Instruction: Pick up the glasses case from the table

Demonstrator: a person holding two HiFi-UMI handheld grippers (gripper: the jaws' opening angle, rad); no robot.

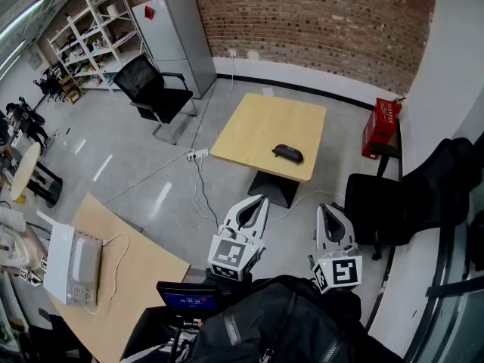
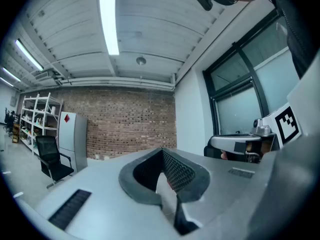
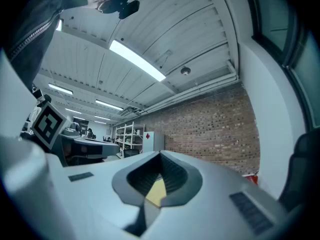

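Not started — the glasses case (image 1: 287, 153) sits untouched on the far table (image 1: 253, 127), well apart from my left gripper (image 1: 255, 203) and right gripper (image 1: 330, 212), both closed and empty.

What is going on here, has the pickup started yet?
A person holds a gripper in each hand. The left gripper and the right gripper are both level, with jaws together and nothing in them. The glasses case lies on the square wooden table across the floor, well ahead of both grippers. Neither gripper is near it, so the pickup has not begun.
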